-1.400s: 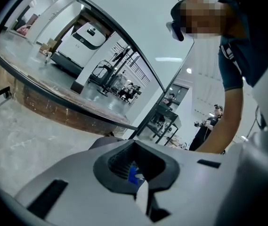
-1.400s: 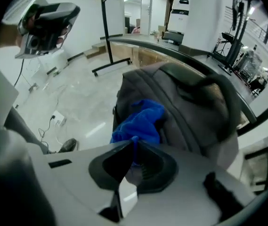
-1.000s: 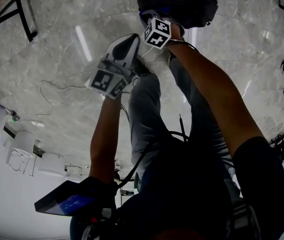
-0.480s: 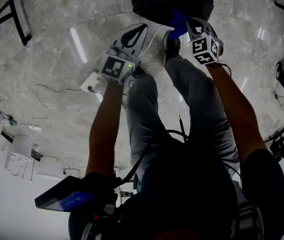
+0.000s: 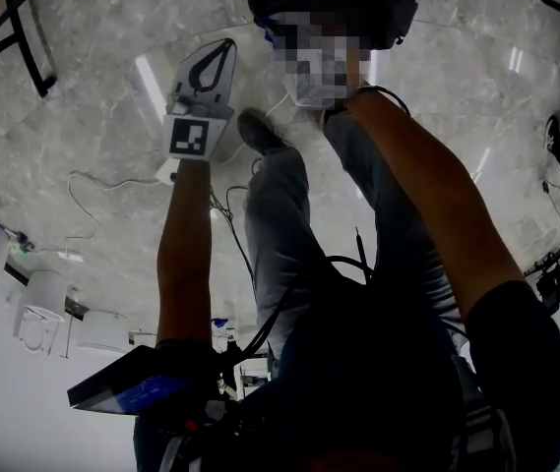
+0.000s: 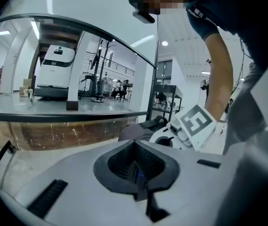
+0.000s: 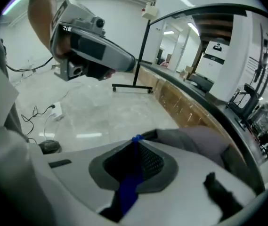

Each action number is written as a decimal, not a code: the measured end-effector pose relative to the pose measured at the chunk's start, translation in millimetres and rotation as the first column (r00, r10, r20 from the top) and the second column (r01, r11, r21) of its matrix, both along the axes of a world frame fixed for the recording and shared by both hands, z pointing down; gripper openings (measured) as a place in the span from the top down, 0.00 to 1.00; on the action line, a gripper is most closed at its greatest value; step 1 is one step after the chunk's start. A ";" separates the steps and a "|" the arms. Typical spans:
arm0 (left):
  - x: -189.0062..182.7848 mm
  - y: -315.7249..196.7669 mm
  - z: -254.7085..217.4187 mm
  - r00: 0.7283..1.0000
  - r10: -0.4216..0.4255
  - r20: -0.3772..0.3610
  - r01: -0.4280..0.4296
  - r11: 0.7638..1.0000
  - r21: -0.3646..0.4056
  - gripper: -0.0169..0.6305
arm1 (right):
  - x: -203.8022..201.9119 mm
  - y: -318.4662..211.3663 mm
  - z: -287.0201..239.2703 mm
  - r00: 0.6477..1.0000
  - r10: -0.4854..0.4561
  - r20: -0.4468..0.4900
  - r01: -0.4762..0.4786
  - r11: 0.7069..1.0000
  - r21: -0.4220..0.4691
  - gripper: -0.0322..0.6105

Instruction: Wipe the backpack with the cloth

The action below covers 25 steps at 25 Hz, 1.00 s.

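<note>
The dark grey fabric backpack (image 7: 195,142) lies on the pale marble floor (image 5: 93,146) ahead of the person's feet, at the top edge of the head view. In the right gripper view its rounded upper surface sits just past the jaw tips and slightly to their right. Whether anything touches it cannot be told.

The thin blue fabric cloth (image 7: 128,187) is clamped as a narrow strip in the right gripper (image 7: 134,140). The jaws are pinched nearly together on it, and only a small tuft shows at the tips. The left gripper (image 6: 134,142) has its jaws brought together with nothing identifiable between them. It hangs to the left of the backpack, near the person's dark shoe (image 5: 258,129).

Step in hand, as judged: bring the cloth onto the backpack for a wiping pass.

- Lower the right gripper until the cloth tuft, not the jaw plastic, meets the fabric.
- Little cloth protrudes, so keep the strokes short and the angle shallow.
- Maintain the pinch, since drag on the fabric could pull the strip free.
- The backpack is soft and likely to slide or cave in. Brace it with the left gripper on the near side if it shifts.
</note>
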<state>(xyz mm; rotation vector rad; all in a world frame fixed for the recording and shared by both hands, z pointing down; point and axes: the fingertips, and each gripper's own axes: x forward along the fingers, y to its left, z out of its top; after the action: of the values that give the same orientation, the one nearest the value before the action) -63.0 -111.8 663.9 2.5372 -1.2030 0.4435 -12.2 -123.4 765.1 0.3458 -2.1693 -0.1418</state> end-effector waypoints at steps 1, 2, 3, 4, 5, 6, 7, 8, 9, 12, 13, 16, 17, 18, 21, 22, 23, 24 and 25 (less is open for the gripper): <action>3.4 -1.3 7.0 1.000 0.009 0.005 -0.009 1.000 0.000 0.97 | 16.2 7.1 10.0 0.999 0.009 -0.039 -0.010 1.000 -0.020 0.91; 6.5 -2.5 13.9 1.000 0.014 0.006 -0.014 1.000 -0.003 0.97 | 39.4 12.4 19.3 0.996 0.036 -0.081 -0.039 0.998 -0.039 0.91; 9.1 -3.7 20.3 1.000 0.016 0.006 -0.016 1.000 -0.008 0.97 | 66.2 16.4 26.5 0.990 0.068 -0.120 -0.074 0.996 -0.054 0.91; 11.4 -4.8 25.6 1.000 0.015 0.004 -0.015 1.000 -0.014 0.97 | 92.4 19.8 29.7 0.984 0.093 -0.150 -0.104 0.992 -0.066 0.91; 13.2 -5.5 29.4 1.000 0.012 0.000 -0.012 1.000 -0.022 0.97 | 114.6 23.5 27.7 0.980 0.106 -0.170 -0.121 0.990 -0.075 0.91; 14.4 -5.9 31.5 1.000 0.007 -0.006 -0.007 1.000 -0.030 0.97 | 132.3 26.7 21.6 0.976 0.112 -0.185 -0.128 0.989 -0.078 0.91; 15.0 -6.1 31.8 1.000 0.000 -0.011 0.000 0.999 -0.035 0.97 | 147.2 27.7 12.5 0.972 0.121 -0.202 -0.137 0.988 -0.069 0.91; 15.2 -6.2 31.0 1.000 -0.006 -0.014 0.005 0.999 -0.036 0.97 | 160.0 25.0 1.1 0.966 0.143 -0.214 -0.158 0.986 -0.053 0.91; 15.7 -6.0 30.1 1.000 -0.012 -0.015 0.012 0.999 -0.037 0.97 | 169.4 18.6 -12.5 0.961 0.178 -0.213 -0.189 0.981 -0.034 0.91; 25.0 -6.1 39.5 0.996 -0.069 -0.056 0.065 0.995 -0.070 0.97 | 146.8 -11.4 -55.4 0.964 0.239 -0.118 -0.239 0.971 0.017 0.91; 30.6 -6.5 47.5 0.992 -0.100 -0.082 0.092 0.991 -0.095 0.97 | 121.8 -18.0 -60.7 0.973 0.217 -0.082 -0.216 0.976 0.023 0.91; 48.9 -6.9 75.5 0.974 -0.187 -0.129 0.163 0.971 -0.177 0.97 | 47.2 -19.5 -30.6 0.994 0.077 -0.073 -0.078 0.997 -0.007 0.91; 53.4 -5.5 83.2 0.968 -0.211 -0.134 0.182 0.962 -0.202 0.97 | 37.1 -16.8 -15.2 0.994 0.044 -0.098 -0.047 0.999 -0.027 0.91; 57.0 -2.7 89.2 0.962 -0.236 -0.137 0.201 0.953 -0.228 0.97 | 36.3 -13.2 -1.7 0.991 0.025 -0.128 -0.031 0.998 -0.045 0.91; 65.4 12.7 100.4 0.942 -0.302 -0.145 0.250 0.922 -0.294 0.97 | 75.3 -0.2 17.0 0.972 0.026 -0.235 -0.044 0.997 -0.071 0.91; 67.8 18.0 104.2 0.937 -0.316 -0.147 0.260 0.915 -0.309 0.97 | 96.9 2.5 17.4 0.961 0.033 -0.275 -0.053 0.996 -0.066 0.91; 69.7 23.4 108.5 0.934 -0.326 -0.149 0.266 0.909 -0.321 0.97 | 118.8 4.5 15.9 0.950 0.040 -0.310 -0.060 0.997 -0.056 0.91; 71.1 29.1 112.9 0.931 -0.332 -0.149 0.269 0.905 -0.331 0.97 | 139.4 6.3 12.3 0.939 0.048 -0.340 -0.068 0.997 -0.045 0.91; 72.3 34.7 116.5 0.930 -0.336 -0.148 0.271 0.901 -0.339 0.97 | 157.6 6.8 6.5 0.930 0.062 -0.362 -0.079 0.996 -0.032 0.91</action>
<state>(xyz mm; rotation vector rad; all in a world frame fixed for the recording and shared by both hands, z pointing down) 9.3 -77.1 780.3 2.0255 -1.3059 0.2650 145.4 -116.6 771.6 0.3421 -1.7906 -0.1047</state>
